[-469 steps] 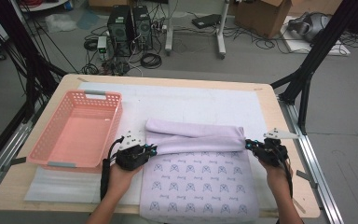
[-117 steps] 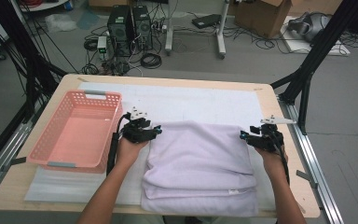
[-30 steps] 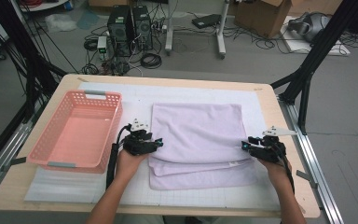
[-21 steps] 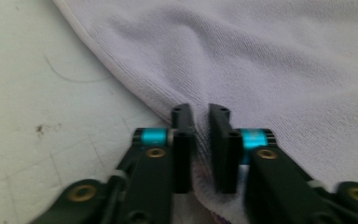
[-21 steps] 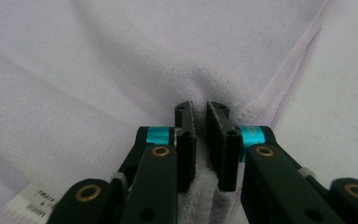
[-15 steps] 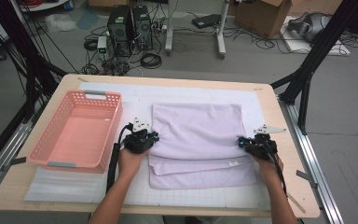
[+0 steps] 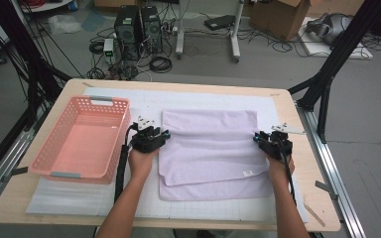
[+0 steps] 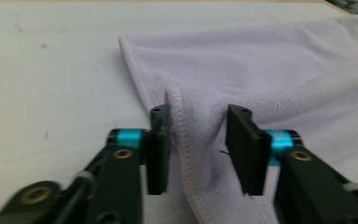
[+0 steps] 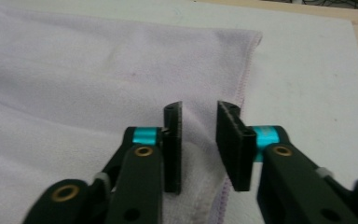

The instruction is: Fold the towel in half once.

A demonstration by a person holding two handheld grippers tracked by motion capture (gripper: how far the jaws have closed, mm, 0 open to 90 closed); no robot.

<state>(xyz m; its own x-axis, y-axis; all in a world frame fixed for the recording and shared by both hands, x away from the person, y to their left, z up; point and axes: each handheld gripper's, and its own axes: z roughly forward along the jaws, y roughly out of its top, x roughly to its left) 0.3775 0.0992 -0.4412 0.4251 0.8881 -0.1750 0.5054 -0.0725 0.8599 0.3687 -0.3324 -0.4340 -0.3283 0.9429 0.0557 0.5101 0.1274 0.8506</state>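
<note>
Both tongs sit slightly farther up the towel's side edges than half a second ago; towel fold unchanged since. Left tongs [image 8: 198,147] jaws parted, a raised fold of the lilac towel [image 8: 270,79] hem standing between them, touching the left jaw, not pinched. Right tongs [image 9: 199,142] jaws also apart, narrower gap, towel's hemmed right edge running under and between them; no clamp visible. High view: left tongs [image 7: 164,135] at towel's left edge, right tongs [image 7: 256,140] at its right edge, both roughly mid-height of the upper layer. Towel [image 7: 211,148] lies flat on the white mat [image 7: 144,101] at table [image 7: 297,129] centre, folded, upper layer offset so lower layer shows along the near side. Pink plastic basket [image 7: 47,163] just left of the left hand [image 7: 141,163].
</note>
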